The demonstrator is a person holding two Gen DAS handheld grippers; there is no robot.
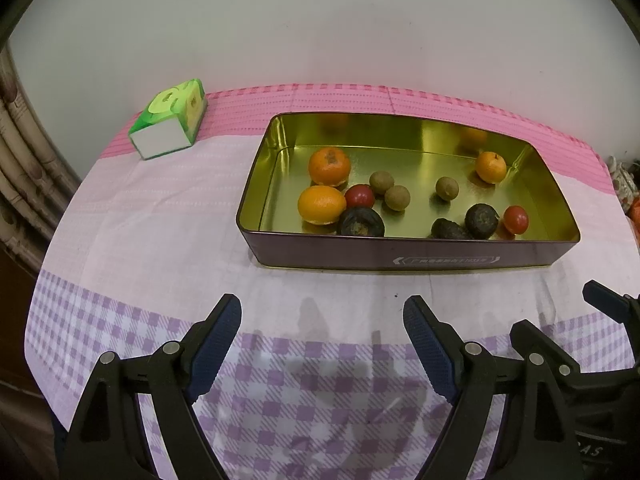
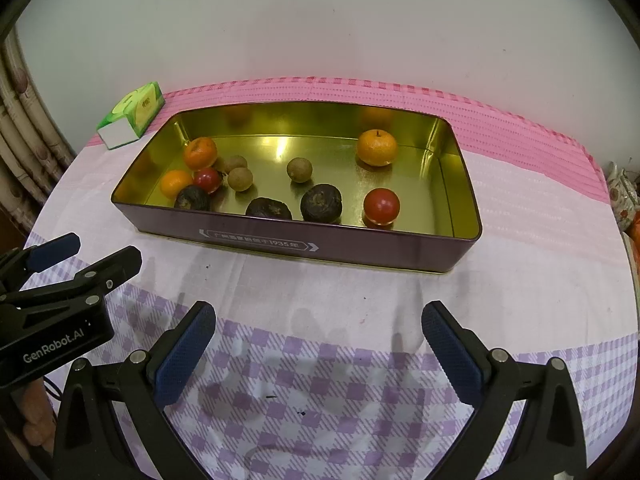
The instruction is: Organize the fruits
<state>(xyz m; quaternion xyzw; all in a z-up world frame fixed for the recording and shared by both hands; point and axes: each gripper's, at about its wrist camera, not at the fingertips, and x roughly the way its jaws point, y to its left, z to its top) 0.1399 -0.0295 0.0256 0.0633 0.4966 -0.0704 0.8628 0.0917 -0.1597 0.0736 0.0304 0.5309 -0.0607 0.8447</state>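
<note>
A gold-lined tin box (image 1: 408,254) (image 2: 320,250) stands on the table and holds the fruits. Two oranges (image 1: 329,166) (image 2: 200,153) lie at its left end, one orange (image 1: 490,166) (image 2: 377,147) at the far right. Red tomatoes (image 1: 515,219) (image 2: 381,205), brown longans (image 1: 447,188) (image 2: 299,169) and dark wrinkled fruits (image 1: 482,221) (image 2: 321,203) lie between. My left gripper (image 1: 322,316) is open and empty, in front of the box. My right gripper (image 2: 319,320) is open and empty, also in front of the box.
A green tissue pack (image 1: 170,125) (image 2: 132,115) lies at the back left of the table. The checked pink and purple cloth (image 1: 160,220) covers the table up to a white wall. A curtain hangs at the left.
</note>
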